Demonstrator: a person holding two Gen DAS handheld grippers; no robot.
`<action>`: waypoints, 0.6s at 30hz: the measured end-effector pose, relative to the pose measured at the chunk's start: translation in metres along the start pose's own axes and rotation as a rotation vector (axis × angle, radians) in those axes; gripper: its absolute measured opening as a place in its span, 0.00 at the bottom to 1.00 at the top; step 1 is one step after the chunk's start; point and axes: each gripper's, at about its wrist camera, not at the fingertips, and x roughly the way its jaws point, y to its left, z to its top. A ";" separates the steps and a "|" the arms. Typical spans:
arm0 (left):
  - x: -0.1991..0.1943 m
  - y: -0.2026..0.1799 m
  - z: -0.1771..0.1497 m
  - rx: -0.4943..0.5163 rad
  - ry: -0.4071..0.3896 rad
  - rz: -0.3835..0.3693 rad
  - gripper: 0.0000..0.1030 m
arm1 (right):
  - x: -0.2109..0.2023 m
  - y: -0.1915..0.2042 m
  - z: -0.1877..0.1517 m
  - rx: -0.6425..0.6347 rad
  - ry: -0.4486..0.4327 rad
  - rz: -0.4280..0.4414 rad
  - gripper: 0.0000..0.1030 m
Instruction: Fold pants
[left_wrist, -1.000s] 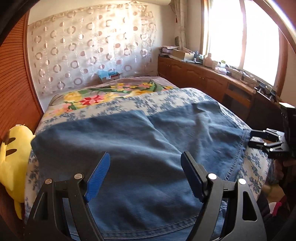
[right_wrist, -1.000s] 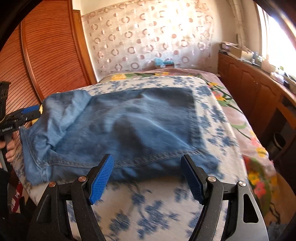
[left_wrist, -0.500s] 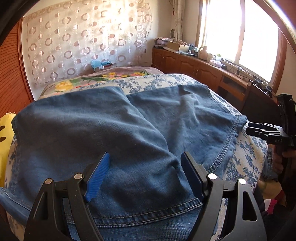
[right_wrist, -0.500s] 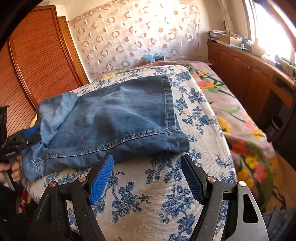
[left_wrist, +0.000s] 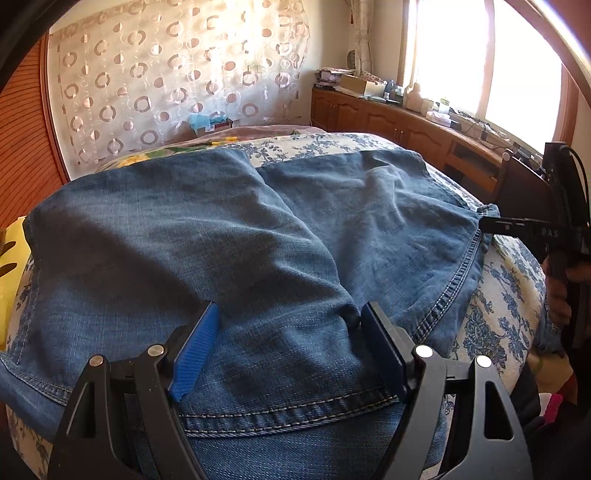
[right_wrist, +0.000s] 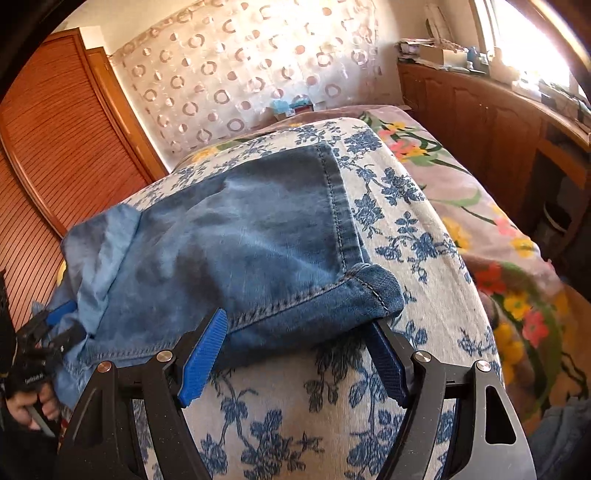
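Observation:
Blue jeans (left_wrist: 229, 240) lie folded across the bed, covering most of the left wrist view. My left gripper (left_wrist: 290, 314) is open, low over the near waist end, with a ridge of denim between its fingers and no pad pressing. In the right wrist view the jeans (right_wrist: 240, 243) end in a stitched hem corner (right_wrist: 373, 288). My right gripper (right_wrist: 295, 321) is open at that corner; the hem lies between its fingers and partly hides the right one. Each gripper shows in the other view: the right gripper (left_wrist: 517, 225) at the hem, the left gripper (right_wrist: 55, 332) at the far end.
The jeans rest on a white cover with blue flowers (right_wrist: 406, 229) over a floral blanket (right_wrist: 472, 206). A yellow plush toy (left_wrist: 7, 266) sits at the left edge. Wooden cabinets (left_wrist: 406, 122) run under the window, and a louvred wardrobe (right_wrist: 55, 147) stands to the left.
My left gripper has sunk closer onto the denim. My right gripper has rolled and moved in until the hem corner sits between its fingers. Both openings look unchanged.

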 end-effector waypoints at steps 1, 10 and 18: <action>0.000 0.000 0.000 0.001 0.001 0.001 0.77 | 0.002 0.001 0.002 0.007 0.001 -0.002 0.75; 0.002 -0.005 -0.001 0.006 0.008 0.017 0.78 | 0.003 -0.003 0.009 0.041 -0.044 -0.039 0.12; -0.007 -0.001 0.001 0.000 0.017 0.018 0.78 | -0.025 0.024 0.023 -0.032 -0.152 0.059 0.06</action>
